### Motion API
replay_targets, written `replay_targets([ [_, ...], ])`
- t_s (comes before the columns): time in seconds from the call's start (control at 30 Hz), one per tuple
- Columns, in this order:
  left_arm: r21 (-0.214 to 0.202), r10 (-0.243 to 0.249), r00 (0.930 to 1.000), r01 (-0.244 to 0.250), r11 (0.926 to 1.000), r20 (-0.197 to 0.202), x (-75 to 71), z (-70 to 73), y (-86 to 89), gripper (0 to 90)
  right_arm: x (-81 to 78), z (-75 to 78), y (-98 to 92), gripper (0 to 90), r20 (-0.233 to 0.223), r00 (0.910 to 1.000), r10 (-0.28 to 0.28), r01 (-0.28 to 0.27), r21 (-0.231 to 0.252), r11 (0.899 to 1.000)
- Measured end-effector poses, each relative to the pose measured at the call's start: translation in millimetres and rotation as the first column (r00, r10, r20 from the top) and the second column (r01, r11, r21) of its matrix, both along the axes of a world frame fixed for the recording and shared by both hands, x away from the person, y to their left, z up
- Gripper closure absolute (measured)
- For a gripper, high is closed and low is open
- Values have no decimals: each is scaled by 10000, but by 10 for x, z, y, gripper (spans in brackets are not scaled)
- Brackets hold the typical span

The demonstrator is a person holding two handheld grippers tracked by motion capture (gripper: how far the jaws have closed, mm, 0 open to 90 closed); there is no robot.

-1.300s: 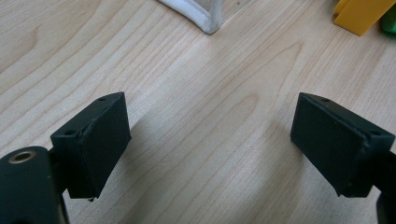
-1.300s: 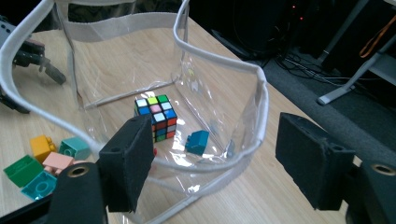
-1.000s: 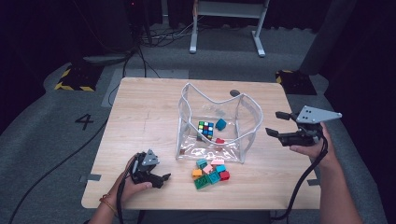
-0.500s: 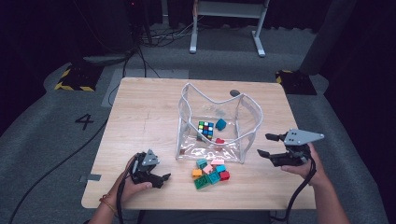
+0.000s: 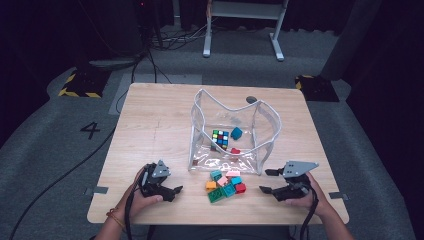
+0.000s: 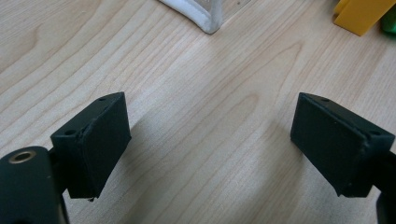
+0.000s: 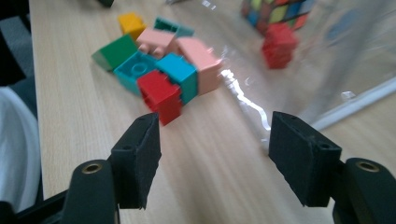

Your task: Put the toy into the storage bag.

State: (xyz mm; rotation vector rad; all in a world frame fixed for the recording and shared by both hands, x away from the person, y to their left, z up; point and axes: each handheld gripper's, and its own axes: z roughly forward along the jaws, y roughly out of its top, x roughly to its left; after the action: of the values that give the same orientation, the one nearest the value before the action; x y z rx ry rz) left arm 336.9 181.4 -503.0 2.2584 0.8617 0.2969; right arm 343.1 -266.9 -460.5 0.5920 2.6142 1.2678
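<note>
Right gripper (image 5: 266,181), jaws apart and just closing on nothing, is facing the red plastic brick (image 7: 160,94) lying just ahead-left, nearer than the idle, open left gripper (image 5: 175,192).

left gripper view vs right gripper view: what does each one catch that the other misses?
Left gripper view alone: the left claw, open over bare wood, the white-edged corner of the clear bag, and a yellow block at the top right.
Right gripper view alone: the right claw, open with nothing between its pads, the puzzle cube and a red brick seen through the clear plastic, and a red block nearest the claw.
Both: the wooden table and the clear bag.
</note>
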Motion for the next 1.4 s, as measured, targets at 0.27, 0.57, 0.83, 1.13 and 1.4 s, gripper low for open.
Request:
replay_targets([
  [0.27, 4, -3, 10000, 3, 10000, 1, 0, 0, 0, 121, -35, -228, 314, 370, 47, 9970, 771, -769, -343, 9964],
  [0.57, -48, -60, 9999, 60, 10000, -111, 4, -3, -6, 117, -21, -297, 516, 410, 112, 9935, 1131, -1124, -474, 9925],
  [0.83, -17, -58, 9999, 58, 10000, -89, 6, -2, -6, 116, -60, -366, 669, 524, -102, 9919, 1263, -1267, -802, 9887],
  [1.13, -46, -73, 9999, 72, 10000, -101, 6, -3, -7, 116, -92, -378, 652, 631, -41, 9910, 1341, -1340, -783, 9879],
  [1.4, -36, -69, 9999, 69, 10000, -97, 6, -2, -7, 117, -79, -349, 519, 632, 265, 9893, 1432, -1413, -627, 9880],
])
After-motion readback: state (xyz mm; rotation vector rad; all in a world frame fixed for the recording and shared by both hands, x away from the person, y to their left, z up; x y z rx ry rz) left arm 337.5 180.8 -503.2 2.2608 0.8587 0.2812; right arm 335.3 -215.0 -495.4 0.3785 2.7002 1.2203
